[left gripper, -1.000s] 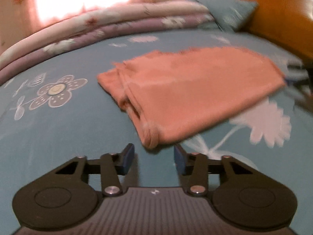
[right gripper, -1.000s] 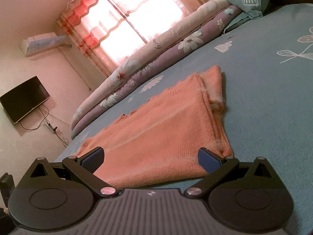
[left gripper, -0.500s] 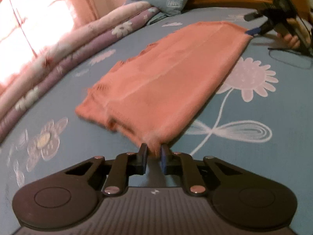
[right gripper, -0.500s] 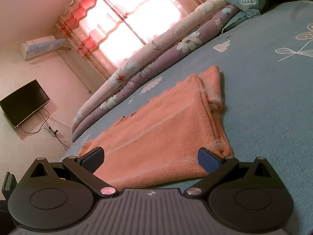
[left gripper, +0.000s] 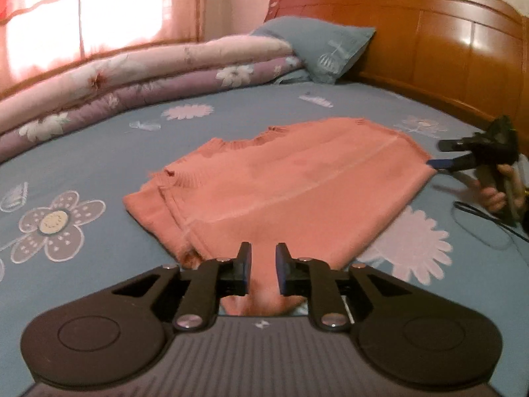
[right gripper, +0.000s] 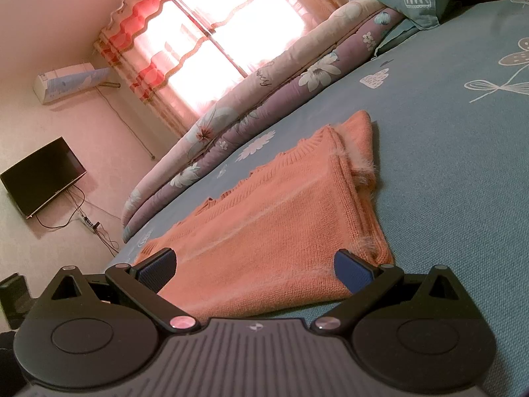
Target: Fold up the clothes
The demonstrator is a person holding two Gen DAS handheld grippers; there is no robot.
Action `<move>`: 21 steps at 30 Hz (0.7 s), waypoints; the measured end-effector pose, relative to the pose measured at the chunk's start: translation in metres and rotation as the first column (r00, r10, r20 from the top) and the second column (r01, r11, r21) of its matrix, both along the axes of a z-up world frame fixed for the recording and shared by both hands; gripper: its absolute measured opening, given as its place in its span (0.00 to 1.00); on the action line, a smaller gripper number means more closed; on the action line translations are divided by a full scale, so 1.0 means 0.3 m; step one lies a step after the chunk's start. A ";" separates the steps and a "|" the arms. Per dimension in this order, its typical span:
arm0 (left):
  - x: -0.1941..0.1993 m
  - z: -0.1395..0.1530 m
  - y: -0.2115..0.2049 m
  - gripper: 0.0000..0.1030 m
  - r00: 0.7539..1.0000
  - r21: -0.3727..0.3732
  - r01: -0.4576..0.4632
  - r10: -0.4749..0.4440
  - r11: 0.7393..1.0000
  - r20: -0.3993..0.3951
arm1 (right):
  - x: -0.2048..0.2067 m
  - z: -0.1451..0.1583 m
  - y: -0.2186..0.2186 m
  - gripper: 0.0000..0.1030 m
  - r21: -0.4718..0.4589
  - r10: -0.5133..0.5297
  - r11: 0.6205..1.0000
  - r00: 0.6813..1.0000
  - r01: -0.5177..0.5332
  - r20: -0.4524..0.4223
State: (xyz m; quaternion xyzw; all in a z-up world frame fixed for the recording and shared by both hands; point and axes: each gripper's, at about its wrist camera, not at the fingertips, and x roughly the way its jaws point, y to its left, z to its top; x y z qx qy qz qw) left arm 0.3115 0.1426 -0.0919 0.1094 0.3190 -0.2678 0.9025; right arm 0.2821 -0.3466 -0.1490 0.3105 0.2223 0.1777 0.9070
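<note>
Evidently the folded, salmon-orange knitted sweater (left gripper: 281, 192) lies flat in the middle of the blue flower-printed bedsheet (left gripper: 82, 264) so that both grippers can work its edges from opposite ends; the rolled pink-and-lilac floral quilt (left gripper: 132, 79) and the blue pillow (left gripper: 324, 46) are pushed against the far side, by the orange wooden headboard (left gripper: 429, 39), well apart from the garment and out of the way.

Starting on the left, the left gripper (left gripper: 263, 266) points down at a fair slope onto the near corner of the sweater. Its blue pads stand only a narrow way apart and are opening; a tongue of the orange knit runs between them and under the gripper's body, but a gap shows on each side, so I judge the cloth is no longer pinched. This looks like a letting-go after that corner was laid.

Across the garment, at the right of the left wrist view, the right gripper (left gripper: 463, 157) is held in a person's hand (left gripper: 496, 192), lying low and nearly level beside the sweater's far corner. From its own camera the right gripper's fingers (right gripper: 158, 264) are spread wide, the sweater's end lying between and beyond them, nothing gripped. It seems to wait there, ready to take that edge for the next fold.
</note>
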 end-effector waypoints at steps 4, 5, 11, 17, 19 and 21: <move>0.062 -0.076 0.053 0.33 0.976 0.010 -0.184 0.184 0.983 -0.120 | 0.004 -0.008 -0.014 1.00 -0.004 0.004 1.000 1.000 -0.004 -0.002; 0.052 -0.063 0.069 0.33 0.972 -0.024 -0.204 0.199 0.979 -0.123 | 0.006 -0.001 -0.008 1.00 -0.017 0.000 1.000 1.000 0.000 -0.014; -0.052 0.054 0.075 0.44 0.961 -0.184 -0.276 0.276 0.943 -0.025 | 0.041 0.220 0.204 1.00 -0.324 0.006 0.945 0.994 -0.039 -0.105; -0.022 0.031 0.023 0.58 0.930 -0.270 -0.368 0.359 0.890 -0.084 | 0.193 0.437 0.614 0.68 -0.583 0.258 0.778 0.965 -0.232 -0.039; -0.021 0.016 0.012 0.71 0.914 -0.270 -0.406 0.392 0.873 -0.104 | 0.264 0.435 0.749 0.52 -0.641 0.334 0.710 0.941 -0.291 -0.057; -0.007 -0.008 0.006 0.81 0.890 -0.251 -0.456 0.434 0.853 -0.141 | 0.335 0.431 0.885 0.34 -0.693 0.406 0.633 0.910 -0.345 -0.082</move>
